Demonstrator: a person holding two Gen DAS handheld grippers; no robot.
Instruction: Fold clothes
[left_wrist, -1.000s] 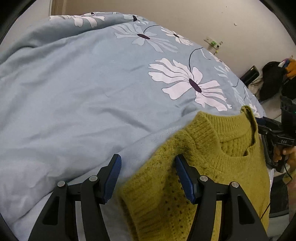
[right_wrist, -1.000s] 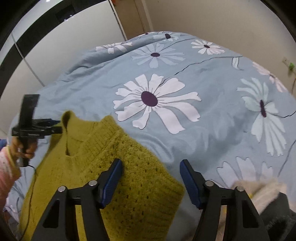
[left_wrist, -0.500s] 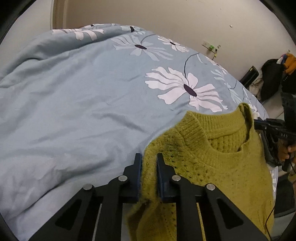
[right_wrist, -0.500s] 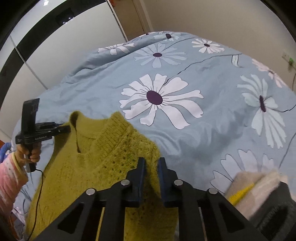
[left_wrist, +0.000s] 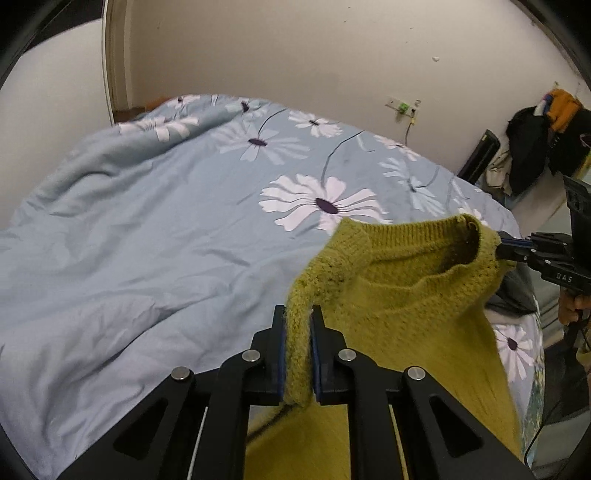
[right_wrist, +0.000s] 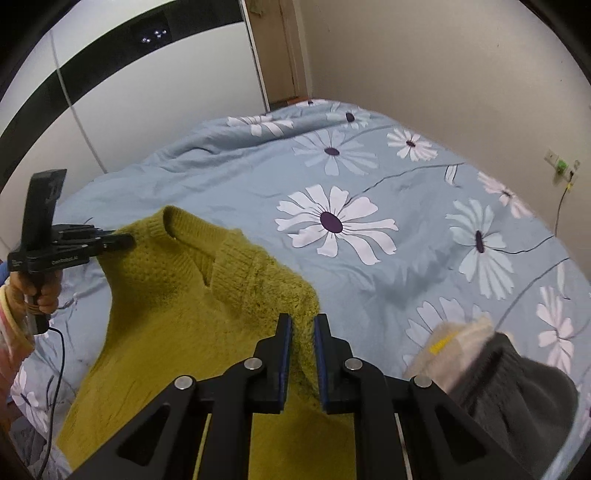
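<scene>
An olive-yellow knit sweater (left_wrist: 406, 314) hangs by its two shoulders above a blue bedcover (left_wrist: 166, 240) printed with white flowers. In the left wrist view my left gripper (left_wrist: 298, 321) is shut on one shoulder seam, with knit bunched between the blue pads. The right gripper (left_wrist: 504, 249) pinches the other shoulder by the collar at the right edge. In the right wrist view my right gripper (right_wrist: 303, 325) is shut on its shoulder of the sweater (right_wrist: 166, 314). The left gripper (right_wrist: 125, 242), held by a hand (right_wrist: 40, 291), grips the far shoulder. The sweater's lower part is hidden below both views.
A stack of folded clothes, cream (right_wrist: 461, 336) over dark grey (right_wrist: 517, 391), lies on the bedcover (right_wrist: 406, 177) at the lower right. Dark clothes (left_wrist: 528, 147) are heaped beyond the bed. A wall socket (left_wrist: 402, 108) and a white wardrobe (right_wrist: 147, 92) border the bed.
Both grippers went from open around the sweater's shoulders to shut on them. Both then rose, lifting the sweater's top off the bedcover.
</scene>
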